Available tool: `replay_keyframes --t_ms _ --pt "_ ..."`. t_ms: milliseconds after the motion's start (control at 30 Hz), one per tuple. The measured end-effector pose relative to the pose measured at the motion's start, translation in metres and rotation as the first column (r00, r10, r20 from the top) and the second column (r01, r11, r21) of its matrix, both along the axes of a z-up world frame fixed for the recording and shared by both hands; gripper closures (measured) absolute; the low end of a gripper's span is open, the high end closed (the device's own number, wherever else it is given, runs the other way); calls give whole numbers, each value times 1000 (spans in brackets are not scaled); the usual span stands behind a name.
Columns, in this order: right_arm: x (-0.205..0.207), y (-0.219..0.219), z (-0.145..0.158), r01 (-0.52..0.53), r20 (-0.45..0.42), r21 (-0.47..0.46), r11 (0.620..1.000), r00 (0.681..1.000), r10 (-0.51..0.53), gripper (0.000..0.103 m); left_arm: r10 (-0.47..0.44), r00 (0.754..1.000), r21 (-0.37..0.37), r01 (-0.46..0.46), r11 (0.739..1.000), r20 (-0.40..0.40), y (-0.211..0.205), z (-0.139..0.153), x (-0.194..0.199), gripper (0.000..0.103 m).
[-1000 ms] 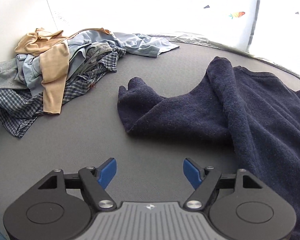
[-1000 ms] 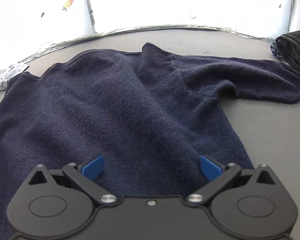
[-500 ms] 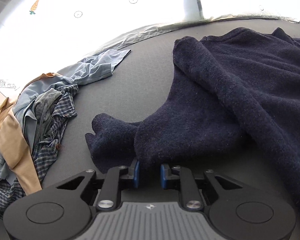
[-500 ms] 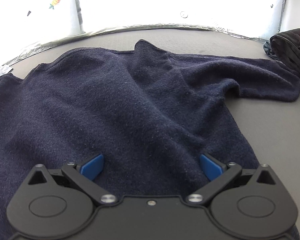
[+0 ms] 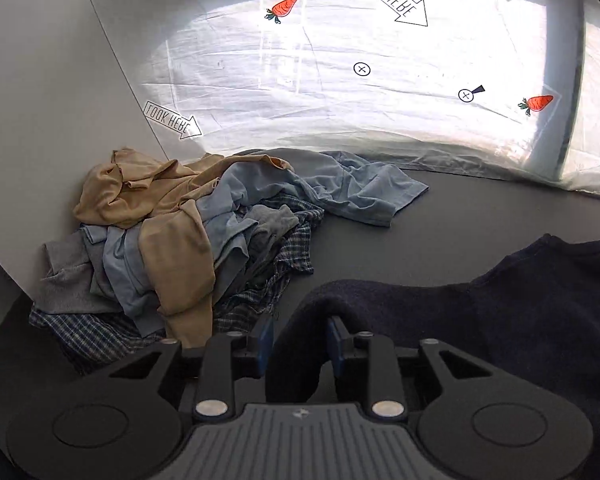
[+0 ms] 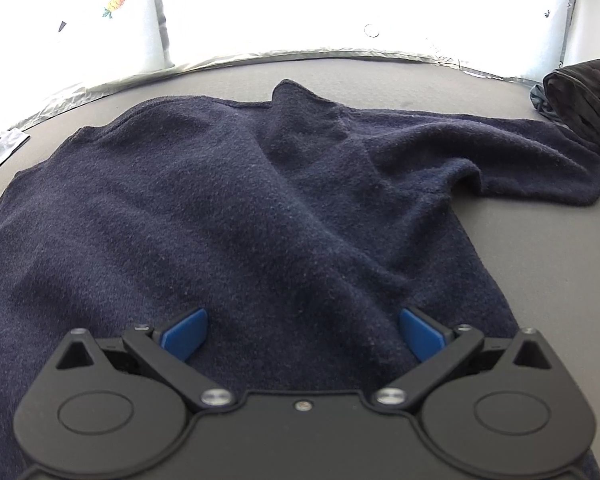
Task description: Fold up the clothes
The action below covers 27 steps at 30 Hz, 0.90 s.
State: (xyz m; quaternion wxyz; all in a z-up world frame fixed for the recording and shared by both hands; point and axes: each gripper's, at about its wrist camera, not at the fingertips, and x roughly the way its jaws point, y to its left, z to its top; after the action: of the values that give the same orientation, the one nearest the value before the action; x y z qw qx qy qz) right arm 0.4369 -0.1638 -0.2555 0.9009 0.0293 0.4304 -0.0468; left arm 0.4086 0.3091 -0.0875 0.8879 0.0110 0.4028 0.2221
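The left tongs [image 5: 300,340], jaws opening slightly, hold the navy sweater's [image 6: 260,200] sleeve [image 5: 296,344], thick, soft, floppy; right tongs [image 6: 302,334] hover wide above its body.

Black garment [image 6: 584,104] cut off at right edge; navy sweater [image 6: 236,208] running past left edge

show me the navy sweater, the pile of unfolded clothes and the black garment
navy sweater [image 6: 240,200]: right wrist view, middle of its body
pile of unfolded clothes [image 5: 180,240]: left wrist view, tan garment on top
black garment [image 6: 580,108]: right wrist view, its folded edge at far right
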Motion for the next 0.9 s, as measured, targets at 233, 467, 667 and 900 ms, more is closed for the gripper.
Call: replay_keyframes --t_ms 233,467,667,900 --pt "-5 2 -1 11 20 -3 1000 1000 -11 0 143 985 -22 -145 989 -95 40 -44 -27 46" --pt "-7 4 0 27 38 -6 1000 999 -26 0 387 922 -465 -351 813 -20 89 -87 -61 41" --pt "-5 4 1 35 27 -6 999 999 -35 0 486 873 -590 -374 715 36 111 -110 -50 41" --pt "-3 6 1 66 22 -8 998 998 -66 0 448 893 -538 -353 766 52 131 -121 -8 62"
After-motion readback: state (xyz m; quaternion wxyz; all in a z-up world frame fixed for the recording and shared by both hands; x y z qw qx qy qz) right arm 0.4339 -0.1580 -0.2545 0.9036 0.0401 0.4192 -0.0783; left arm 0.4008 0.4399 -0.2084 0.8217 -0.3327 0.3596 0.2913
